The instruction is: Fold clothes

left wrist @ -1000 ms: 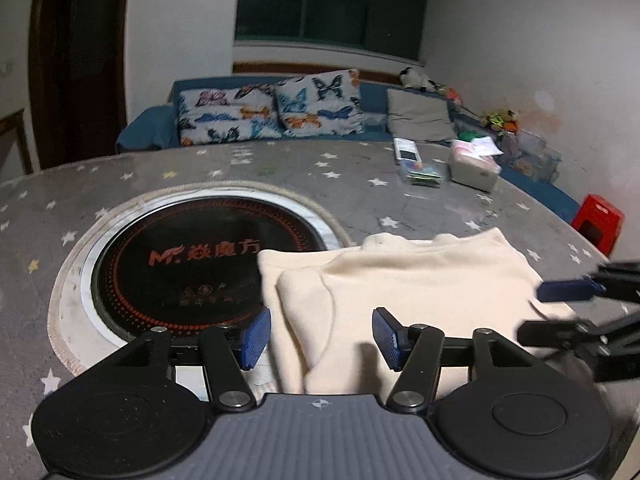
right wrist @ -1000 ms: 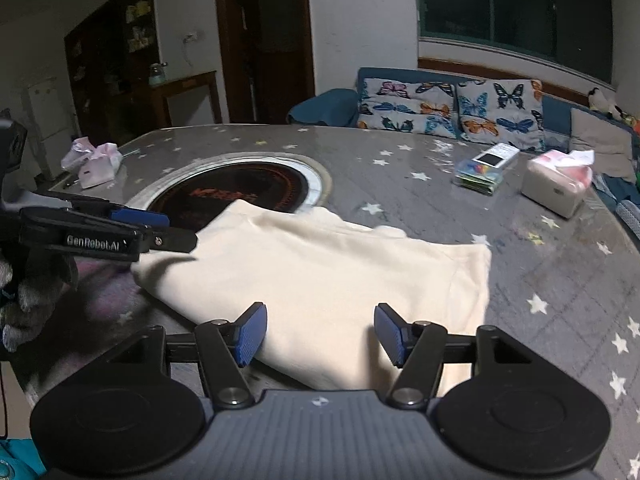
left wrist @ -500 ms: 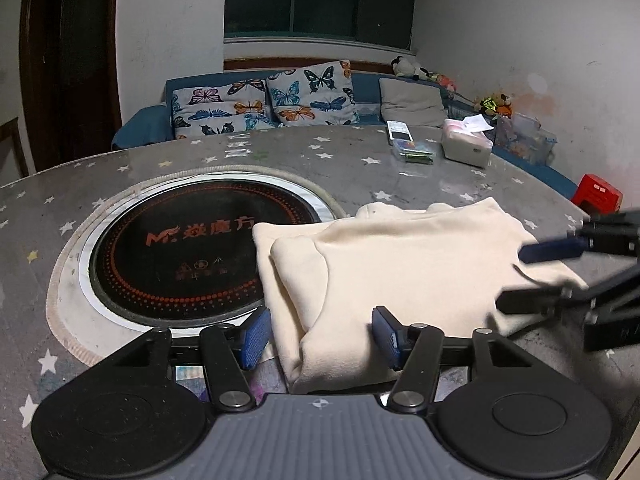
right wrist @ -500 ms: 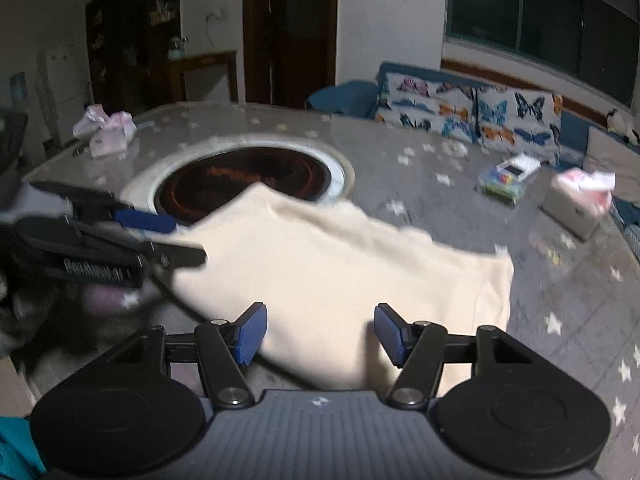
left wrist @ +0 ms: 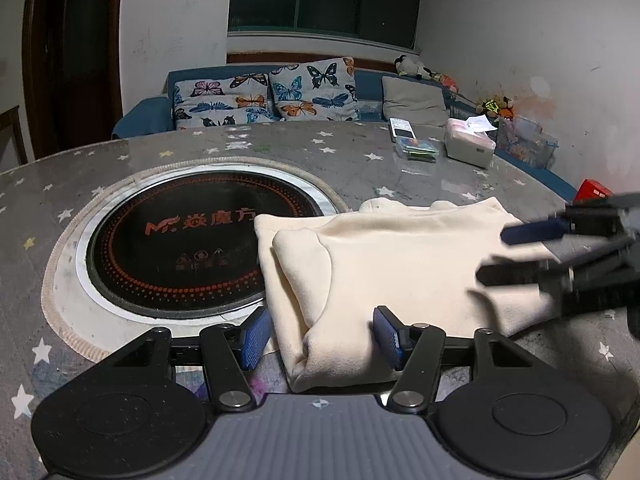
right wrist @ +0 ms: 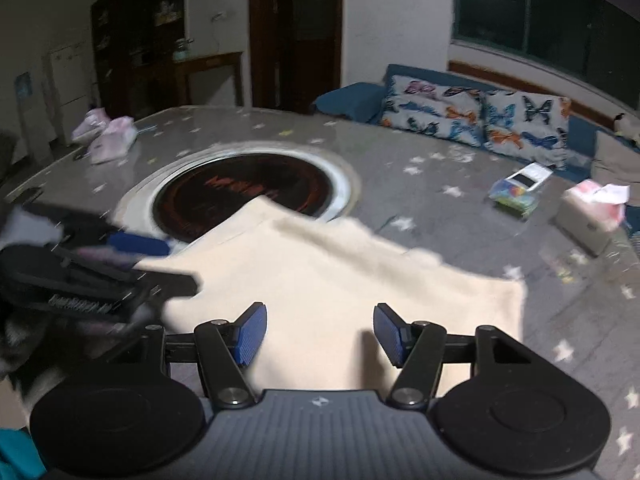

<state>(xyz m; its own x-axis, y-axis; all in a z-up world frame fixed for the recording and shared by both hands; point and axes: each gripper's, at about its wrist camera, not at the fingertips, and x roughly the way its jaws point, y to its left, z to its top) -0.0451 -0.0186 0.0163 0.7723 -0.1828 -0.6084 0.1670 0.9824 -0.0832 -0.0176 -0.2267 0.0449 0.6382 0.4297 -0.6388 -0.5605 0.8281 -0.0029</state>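
- While the cream garment (left wrist: 392,264) lay folded on the star-patterned table (left wrist: 120,160), its near corner sat between the blue pads of the left gripper (left wrist: 322,338) at the lower centre of the left wrist view; the pads stood apart and did not press on the cloth.
- In the right wrist view, the garment's near edge lay just ahead of and below the right gripper (right wrist: 320,334), whose pads were likewise spread with nothing clamped.
- The far corner of the garment overlapped the round black cooktop (left wrist: 180,236) set in the table.
- Both grippers pointed downward at a slant toward the table. Each appeared blurred at the side edge of the other's view, over the cloth.
- Count: one garment, two grippers, one cooktop, one tissue box (left wrist: 470,146) in the upper right, two butterfly cushions (left wrist: 264,98) on the sofa.
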